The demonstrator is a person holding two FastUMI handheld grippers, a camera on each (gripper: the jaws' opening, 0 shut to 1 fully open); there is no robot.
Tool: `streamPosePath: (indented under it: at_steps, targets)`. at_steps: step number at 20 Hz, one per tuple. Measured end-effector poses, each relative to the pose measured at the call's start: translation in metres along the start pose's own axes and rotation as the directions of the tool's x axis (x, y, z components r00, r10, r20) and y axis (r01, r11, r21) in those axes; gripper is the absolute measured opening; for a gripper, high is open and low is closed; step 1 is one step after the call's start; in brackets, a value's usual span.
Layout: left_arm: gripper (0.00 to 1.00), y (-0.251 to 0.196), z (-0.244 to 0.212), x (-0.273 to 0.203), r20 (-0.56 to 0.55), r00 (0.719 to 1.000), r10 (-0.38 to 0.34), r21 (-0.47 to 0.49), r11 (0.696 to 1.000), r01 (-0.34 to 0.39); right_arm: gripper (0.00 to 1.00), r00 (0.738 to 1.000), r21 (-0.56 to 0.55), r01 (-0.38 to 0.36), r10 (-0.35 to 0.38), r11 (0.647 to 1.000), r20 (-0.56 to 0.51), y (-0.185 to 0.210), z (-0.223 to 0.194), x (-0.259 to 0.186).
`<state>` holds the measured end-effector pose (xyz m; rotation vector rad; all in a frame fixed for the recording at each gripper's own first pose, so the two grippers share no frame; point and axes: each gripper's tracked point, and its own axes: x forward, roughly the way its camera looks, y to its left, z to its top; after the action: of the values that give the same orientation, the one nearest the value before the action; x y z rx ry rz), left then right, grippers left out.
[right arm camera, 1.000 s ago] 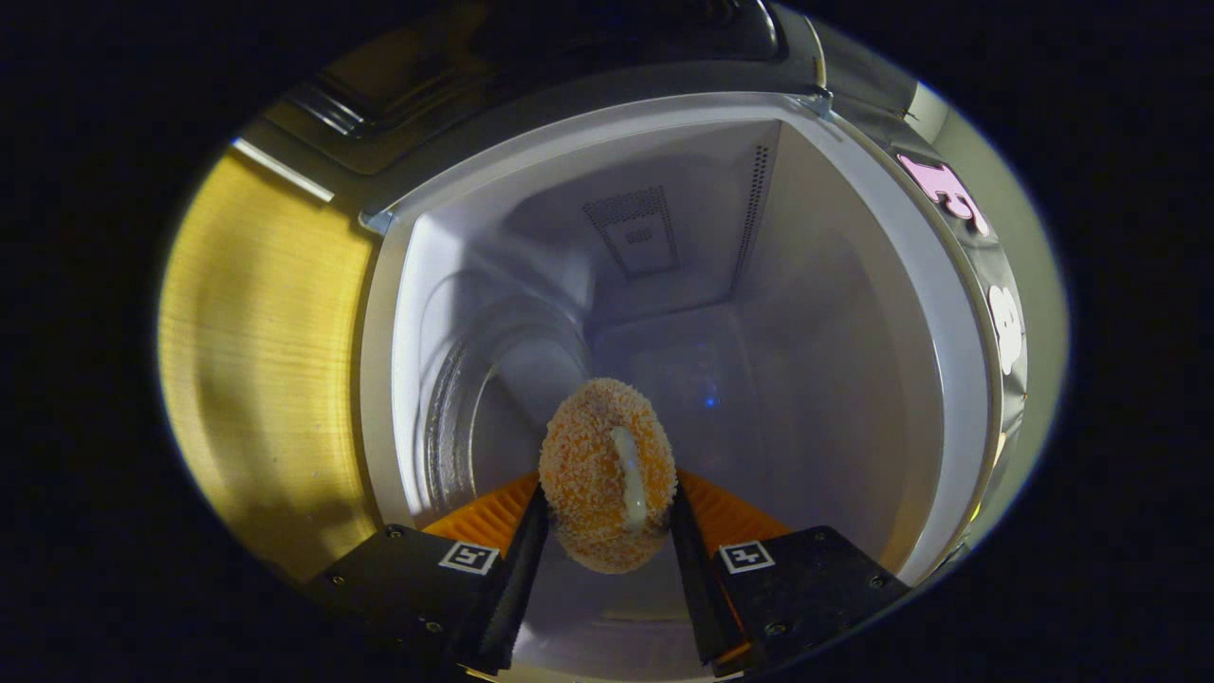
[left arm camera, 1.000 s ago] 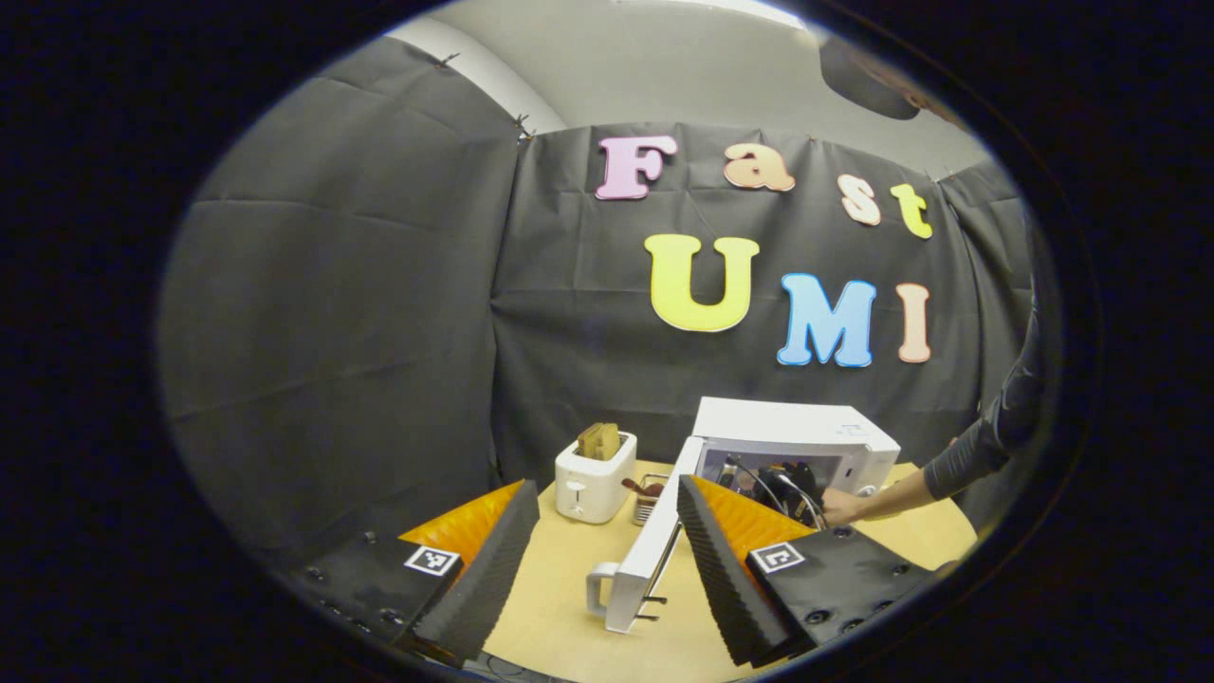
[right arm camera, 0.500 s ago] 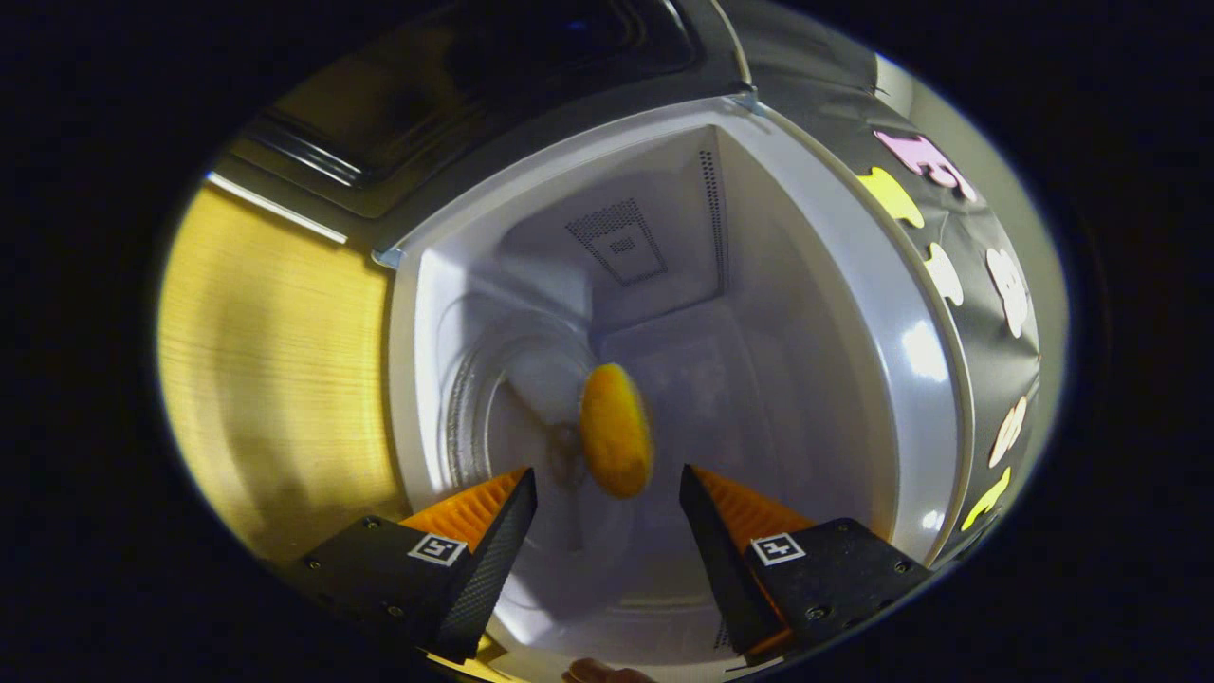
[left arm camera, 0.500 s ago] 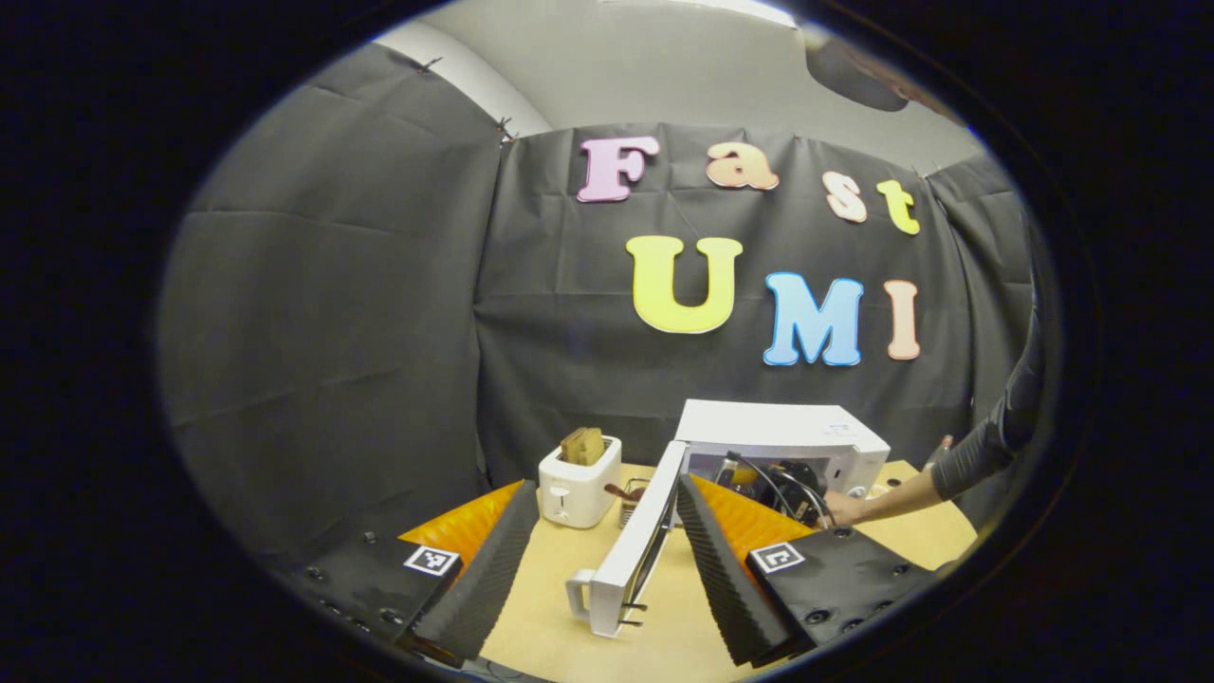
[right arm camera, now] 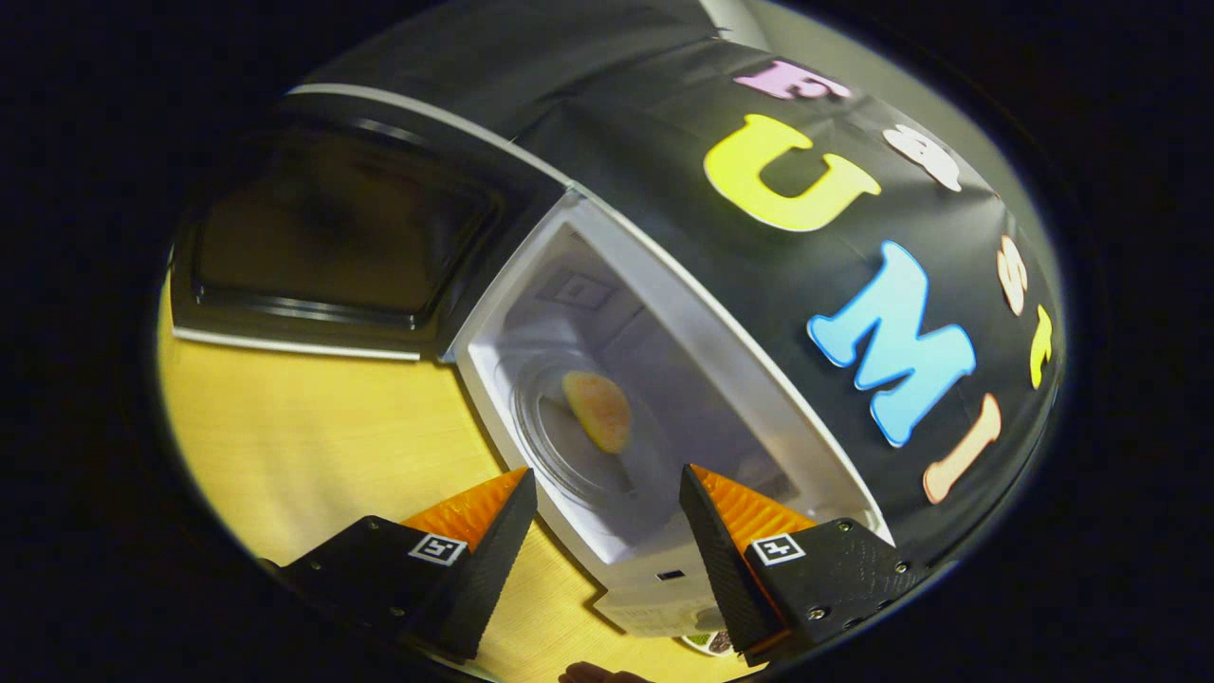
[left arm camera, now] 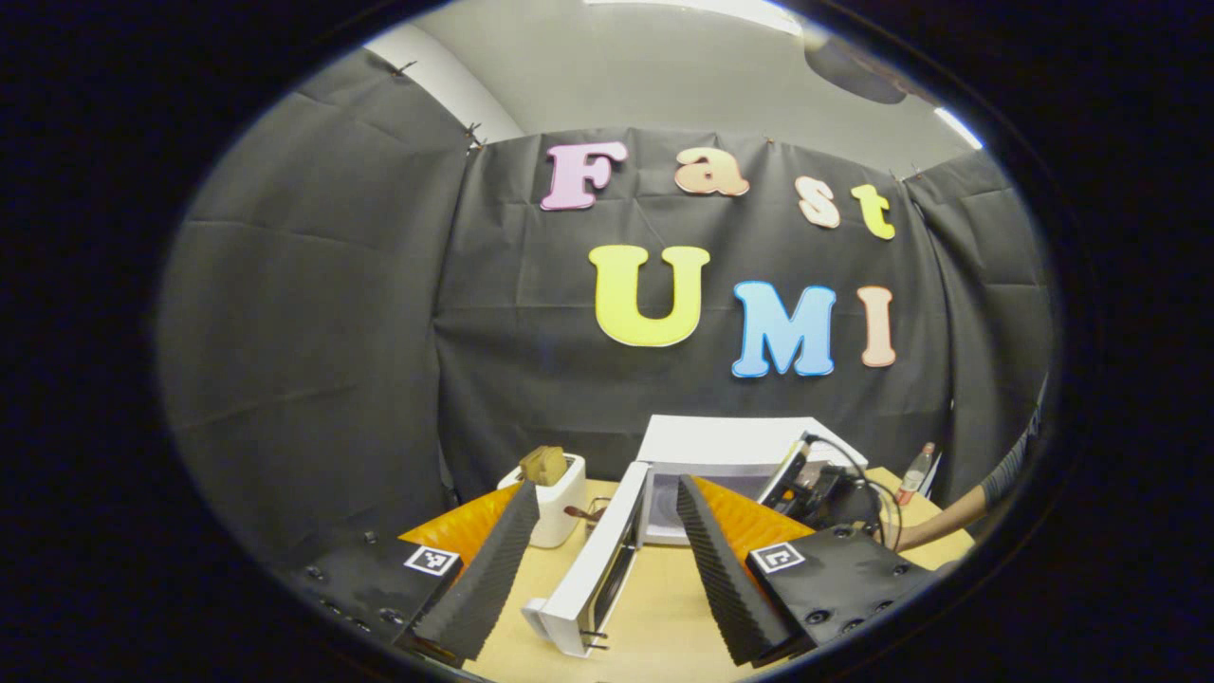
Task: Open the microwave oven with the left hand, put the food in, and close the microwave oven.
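While the left gripper (left arm camera: 597, 550) hangs with fingers spread above the table (left arm camera: 654, 617), the door (right arm camera: 332, 247) stands wide, the food (right arm camera: 597, 410) lies inside the microwave (right arm camera: 664, 408), and the right gripper (right arm camera: 607, 531) gapes empty before it.

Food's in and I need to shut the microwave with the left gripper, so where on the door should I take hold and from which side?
Take the door by the handle at its free edge, the end nearest the left gripper. The door stands swung wide from the microwave, hinged at the far end, so probably come from its outer face and push toward the opening.
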<state>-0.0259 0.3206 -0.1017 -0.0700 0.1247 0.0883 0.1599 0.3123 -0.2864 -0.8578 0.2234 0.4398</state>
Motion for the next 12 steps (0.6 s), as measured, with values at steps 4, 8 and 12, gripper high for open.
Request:
streamPosePath:
  at_steps: [4, 8, 12]
  targets:
    - [0.94, -0.022, -0.001, 0.016, 0.004, 0.998, -0.055, -0.007, 0.998, 0.055, 0.93, 0.999, 0.177, 0.017, -0.024, 0.984, 0.042, -0.032, 0.017, -0.051]
    - [0.94, -0.051, -0.003, 0.031, 0.0, 0.993, -0.117, -0.002, 0.993, 0.117, 0.93, 0.995, 0.362, 0.061, -0.083, 0.93, 0.047, -0.068, 0.028, -0.097]
    - [0.94, -0.078, -0.003, 0.045, 0.003, 0.984, -0.176, 0.014, 0.984, 0.176, 0.93, 0.983, 0.458, 0.118, -0.168, 0.881, 0.071, -0.106, 0.038, -0.137]
